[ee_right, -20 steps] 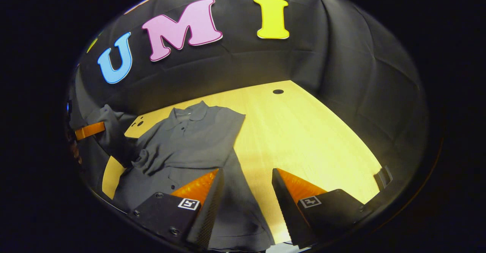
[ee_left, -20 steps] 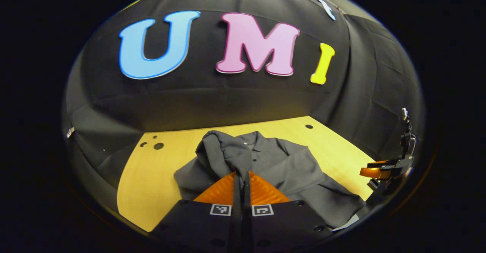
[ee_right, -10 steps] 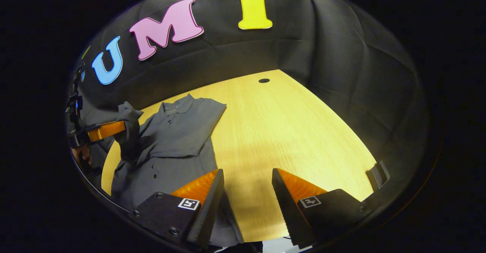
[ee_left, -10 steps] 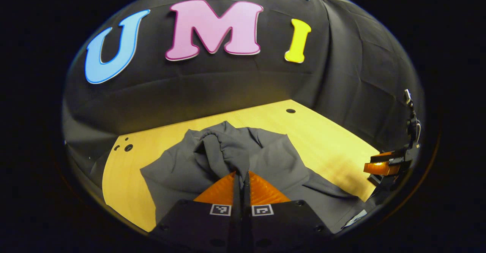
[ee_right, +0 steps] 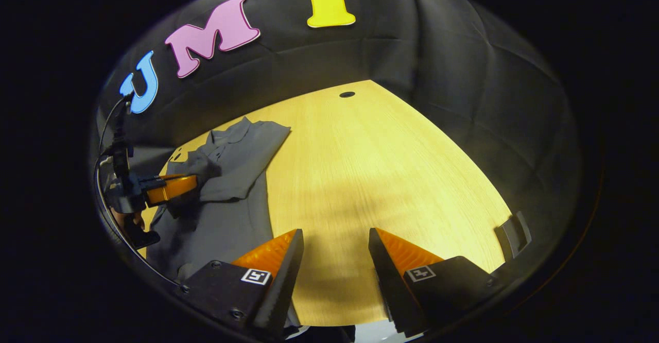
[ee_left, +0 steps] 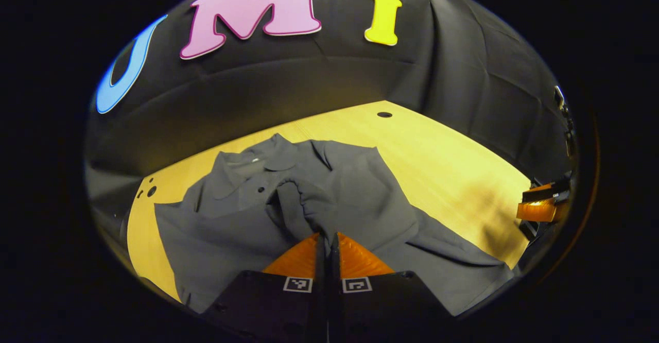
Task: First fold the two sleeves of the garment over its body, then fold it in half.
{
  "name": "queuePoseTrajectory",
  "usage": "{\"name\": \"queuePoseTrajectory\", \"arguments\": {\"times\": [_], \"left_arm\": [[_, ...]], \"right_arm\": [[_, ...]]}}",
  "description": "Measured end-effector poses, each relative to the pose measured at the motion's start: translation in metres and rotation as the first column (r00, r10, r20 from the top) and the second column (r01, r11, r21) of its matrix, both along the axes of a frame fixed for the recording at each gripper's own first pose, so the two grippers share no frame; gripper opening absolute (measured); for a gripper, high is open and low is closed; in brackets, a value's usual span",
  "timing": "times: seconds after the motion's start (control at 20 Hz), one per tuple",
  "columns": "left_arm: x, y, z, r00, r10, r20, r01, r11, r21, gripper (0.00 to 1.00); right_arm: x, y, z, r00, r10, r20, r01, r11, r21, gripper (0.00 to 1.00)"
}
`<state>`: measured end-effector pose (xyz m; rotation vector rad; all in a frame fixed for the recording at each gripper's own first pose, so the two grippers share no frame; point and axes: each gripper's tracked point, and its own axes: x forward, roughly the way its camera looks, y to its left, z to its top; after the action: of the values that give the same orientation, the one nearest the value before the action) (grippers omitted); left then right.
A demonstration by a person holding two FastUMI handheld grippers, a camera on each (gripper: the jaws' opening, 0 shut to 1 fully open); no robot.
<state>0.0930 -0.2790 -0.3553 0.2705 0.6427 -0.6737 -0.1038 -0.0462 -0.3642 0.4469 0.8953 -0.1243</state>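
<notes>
Garment [ee_left: 360, 199]: grey, spread on wooden bench [ee_left: 453, 163], one sleeve [ee_left: 298, 209] drawn over its body. Left tool [ee_left: 327, 240]: clenched on that sleeve. Right tool [ee_right: 334, 240]: released, above bare bench beside garment.

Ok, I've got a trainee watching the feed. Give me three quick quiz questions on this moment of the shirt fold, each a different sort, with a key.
1. True or false: the left gripper is shut on a sleeve of the grey shirt.
2. Multiple choice: the right gripper is (A) shut on the collar, (B) open above bare table, (C) shut on the hem.
3. Fill in: the held sleeve's cuff is over the shirt's ____.

Key:
1. True. In the left gripper view the fingers are closed with the cloth pinched between them.
2. B. Its fingers stand apart with wood between them.
3. Body, just below the collar.
</notes>
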Motion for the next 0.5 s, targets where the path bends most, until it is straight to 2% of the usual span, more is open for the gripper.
{"name": "queuePoseTrajectory", "arguments": {"times": [0.1, 0.2, 0.3, 0.35, 0.4, 0.5], "left_arm": [[-0.006, -0.01, -0.012, 1.0, -0.009, -0.029, 0.009, 1.0, 0.01, 0.12], [-0.013, -0.017, -0.02, 0.999, -0.019, -0.049, 0.02, 1.0, 0.014, 0.22], [-0.02, -0.026, -0.022, 0.997, -0.033, -0.063, 0.034, 0.999, 0.003, 0.27], [-0.023, -0.032, -0.02, 0.997, -0.043, -0.067, 0.042, 0.999, -0.011, 0.41], [-0.028, -0.036, -0.018, 0.996, -0.054, -0.075, 0.052, 0.998, -0.026, 0.35], [-0.041, -0.048, -0.01, 0.991, -0.089, -0.101, 0.08, 0.993, -0.089, 0.52]], "right_arm": [[0.0, -0.005, -0.005, 1.0, -0.002, -0.004, 0.002, 1.0, 0.009, 0.8], [0.0, -0.008, -0.008, 1.0, -0.004, -0.008, 0.004, 1.0, 0.013, 0.8], [0.002, -0.009, -0.01, 1.0, -0.007, -0.009, 0.007, 1.0, 0.017, 0.8], [0.001, -0.008, -0.01, 1.0, -0.005, -0.009, 0.005, 1.0, 0.018, 0.8], [0.001, -0.008, -0.011, 1.0, 0.0, -0.01, 0.0, 1.0, 0.022, 0.8], [0.001, -0.002, -0.009, 1.0, 0.013, -0.012, -0.013, 0.999, 0.03, 0.8]]}}
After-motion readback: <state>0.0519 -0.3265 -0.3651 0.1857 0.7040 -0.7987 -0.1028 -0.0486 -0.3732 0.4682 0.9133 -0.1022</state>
